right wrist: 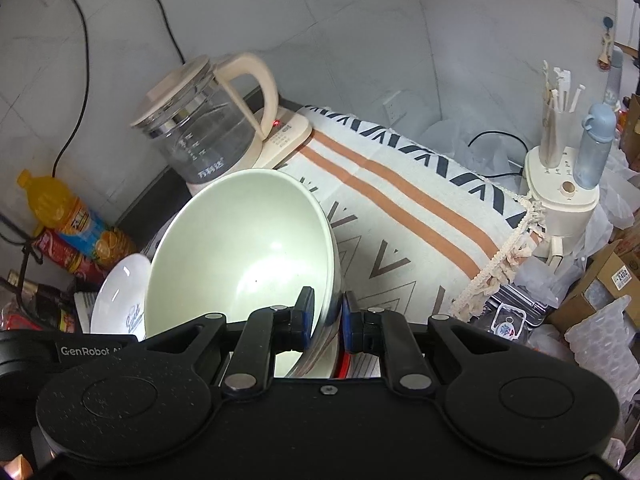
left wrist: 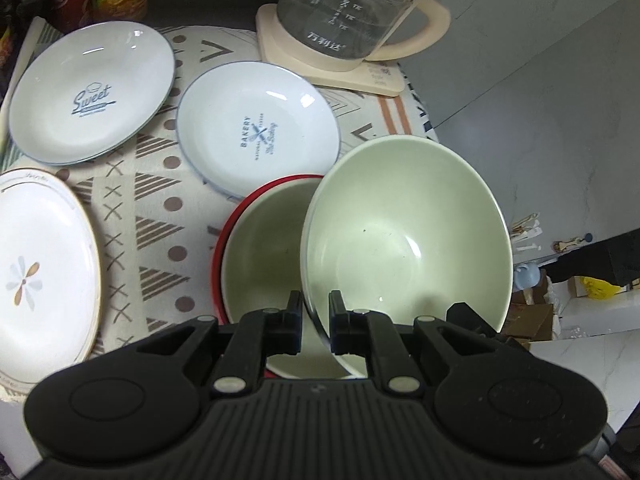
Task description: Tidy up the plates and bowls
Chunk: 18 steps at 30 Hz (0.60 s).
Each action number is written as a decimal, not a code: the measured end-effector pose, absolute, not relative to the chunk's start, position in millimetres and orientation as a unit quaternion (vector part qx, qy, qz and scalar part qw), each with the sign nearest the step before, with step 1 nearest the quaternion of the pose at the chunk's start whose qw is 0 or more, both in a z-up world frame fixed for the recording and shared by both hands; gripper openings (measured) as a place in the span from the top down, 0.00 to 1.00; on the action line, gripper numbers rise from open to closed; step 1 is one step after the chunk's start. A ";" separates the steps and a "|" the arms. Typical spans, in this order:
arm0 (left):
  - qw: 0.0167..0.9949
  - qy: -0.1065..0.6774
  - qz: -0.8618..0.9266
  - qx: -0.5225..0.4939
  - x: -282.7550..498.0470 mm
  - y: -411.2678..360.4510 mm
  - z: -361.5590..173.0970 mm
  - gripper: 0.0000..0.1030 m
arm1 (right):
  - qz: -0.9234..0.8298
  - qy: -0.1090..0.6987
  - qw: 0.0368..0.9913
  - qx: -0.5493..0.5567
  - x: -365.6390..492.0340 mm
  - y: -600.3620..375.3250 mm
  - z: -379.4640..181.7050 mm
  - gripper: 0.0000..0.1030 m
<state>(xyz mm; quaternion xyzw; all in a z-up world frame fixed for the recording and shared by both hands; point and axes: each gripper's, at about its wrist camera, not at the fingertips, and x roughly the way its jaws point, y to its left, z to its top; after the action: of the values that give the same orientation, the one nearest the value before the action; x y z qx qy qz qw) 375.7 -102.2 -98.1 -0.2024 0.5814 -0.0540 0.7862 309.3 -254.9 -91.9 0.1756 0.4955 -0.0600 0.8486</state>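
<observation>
Step in hand: nesting bowls. Both the left gripper (left wrist: 315, 312) and the right gripper (right wrist: 328, 314) are clamped on the rim of the tilted green bowl (left wrist: 404, 228), held above the red-rimmed bowl (left wrist: 260, 248) on the desk (left wrist: 160, 216). Next: level it, lower it inside, release.

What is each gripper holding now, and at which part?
Both hold the same tilted green bowl by its rim: the left gripper at one edge, the right gripper at the opposite edge.
</observation>
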 end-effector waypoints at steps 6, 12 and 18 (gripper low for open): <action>0.780 0.591 -0.033 -0.203 371.6 -98.4 -106.0 0.90 | -0.042 0.503 0.850 0.153 311.1 -247.7 -92.2 0.85; 0.773 0.603 -0.022 -0.198 371.2 -96.0 -111.1 0.90 | -0.037 0.523 0.839 0.147 316.0 -241.8 -101.7 0.85; 0.763 0.615 -0.008 -0.199 370.4 -93.8 -118.1 0.89 | -0.036 0.538 0.828 0.156 315.0 -241.4 -112.1 0.85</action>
<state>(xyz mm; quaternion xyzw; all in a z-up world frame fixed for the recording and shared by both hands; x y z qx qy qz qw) 370.4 -93.8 -118.1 -0.1989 0.6153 -0.0079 0.7627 315.0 -241.4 -112.1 0.1560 0.5378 -0.0357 0.8278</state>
